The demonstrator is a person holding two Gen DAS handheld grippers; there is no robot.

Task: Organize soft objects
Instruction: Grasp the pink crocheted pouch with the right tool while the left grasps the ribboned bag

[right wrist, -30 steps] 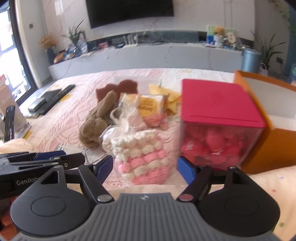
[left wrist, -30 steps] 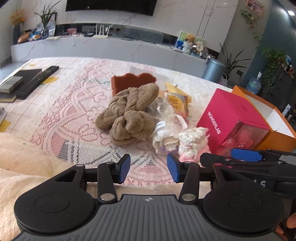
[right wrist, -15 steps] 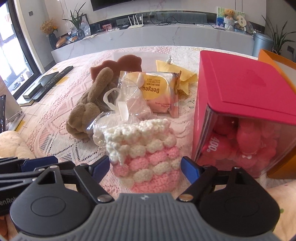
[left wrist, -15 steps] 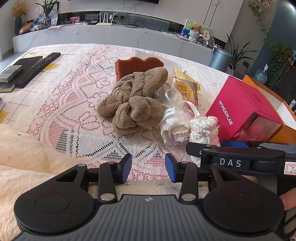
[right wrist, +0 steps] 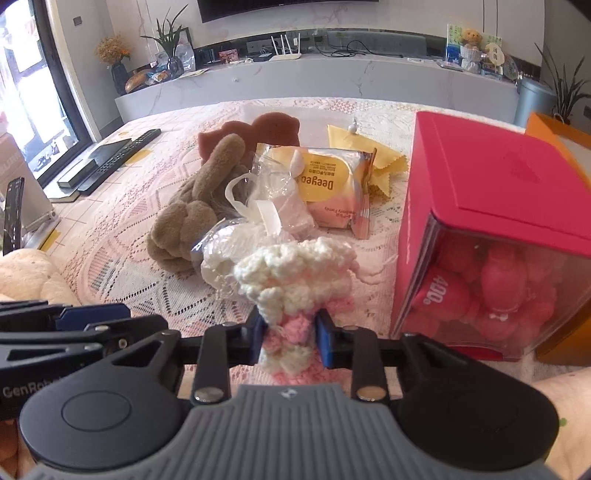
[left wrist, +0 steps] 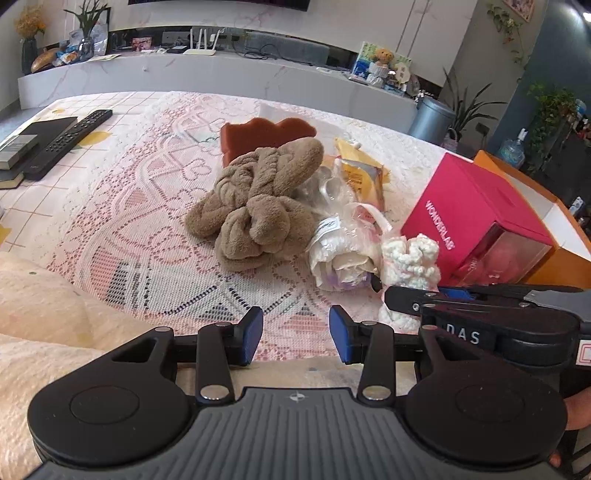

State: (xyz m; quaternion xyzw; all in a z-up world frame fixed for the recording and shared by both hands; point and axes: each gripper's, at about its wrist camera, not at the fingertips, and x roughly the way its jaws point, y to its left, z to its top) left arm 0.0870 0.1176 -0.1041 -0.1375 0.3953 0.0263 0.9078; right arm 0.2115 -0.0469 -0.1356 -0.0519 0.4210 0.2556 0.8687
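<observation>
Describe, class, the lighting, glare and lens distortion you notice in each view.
Left wrist view: even daylight, fisheye bends the counter, dark corners. Right wrist view: window blown out white at left, reflections on the clear front of the red box, edges curved.

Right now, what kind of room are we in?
Probably a living room at home: a big TV on the wall, a long media shelf with potted plants, and a remote on the lace-covered table.

From the left gripper [left wrist: 295,334], bare lace tablecloth [left wrist: 122,221] lies open from ten to twelve o'clock. At one o'clock the brown knotted towel [left wrist: 258,206] and a clear wrapped bundle [left wrist: 343,254] block the way. At three o'clock the right gripper [right wrist: 288,336] and a red box [left wrist: 476,214] close that side.
</observation>
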